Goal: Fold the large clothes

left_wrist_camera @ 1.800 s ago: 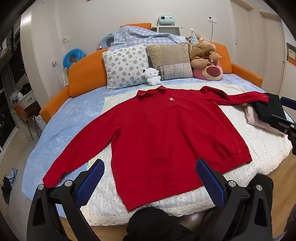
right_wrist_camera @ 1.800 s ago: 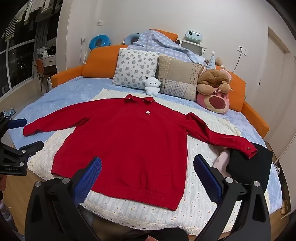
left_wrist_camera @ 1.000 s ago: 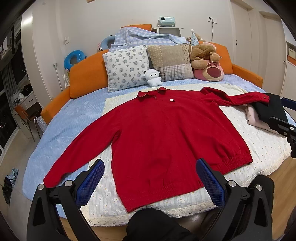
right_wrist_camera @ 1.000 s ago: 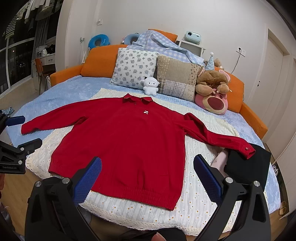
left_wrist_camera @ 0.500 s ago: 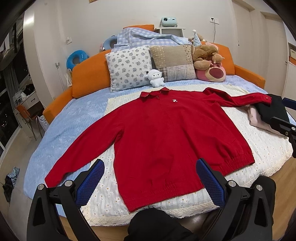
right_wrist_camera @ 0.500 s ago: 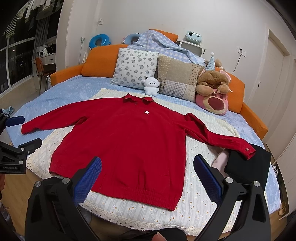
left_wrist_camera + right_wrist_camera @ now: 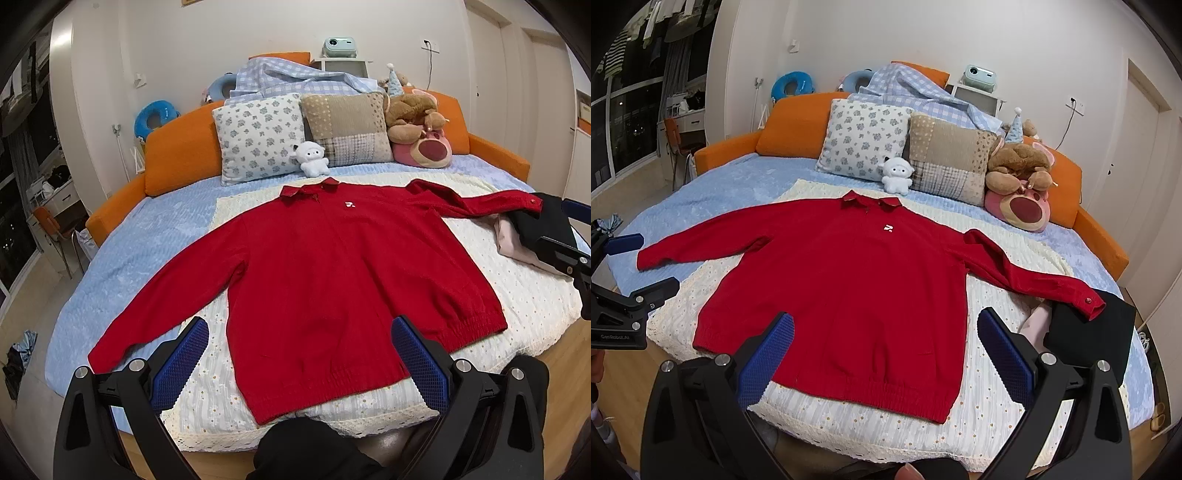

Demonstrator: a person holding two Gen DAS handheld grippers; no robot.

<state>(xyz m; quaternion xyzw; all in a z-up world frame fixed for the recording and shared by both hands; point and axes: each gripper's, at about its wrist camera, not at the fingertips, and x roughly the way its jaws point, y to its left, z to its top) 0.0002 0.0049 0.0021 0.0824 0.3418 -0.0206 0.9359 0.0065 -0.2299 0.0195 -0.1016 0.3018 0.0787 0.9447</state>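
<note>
A red long-sleeved collared sweater point(image 7: 325, 266) point(image 7: 849, 291) lies flat, face up, on a cream daisy-print blanket point(image 7: 214, 398) over a blue bed point(image 7: 147, 236), both sleeves spread wide. My left gripper point(image 7: 301, 363) hovers open above the hem near the bed's foot, its blue pads empty. My right gripper point(image 7: 884, 358) also stands open over the hem, holding nothing. The left sleeve cuff point(image 7: 99, 360) reaches the bed's left edge; the right cuff point(image 7: 1089, 302) rests on a black folded garment point(image 7: 1089, 339).
Pillows point(image 7: 262, 136), a small white plush point(image 7: 312, 158) and a brown and pink bear plush point(image 7: 417, 129) line the orange headboard point(image 7: 177, 158). A pink garment point(image 7: 517, 243) lies under the black one. Wooden floor borders the bed.
Both views have shifted only slightly; the left wrist view has drifted a little so the sweater sits marginally lower and to the right. The sweater lies as before and both grippers stay open.
</note>
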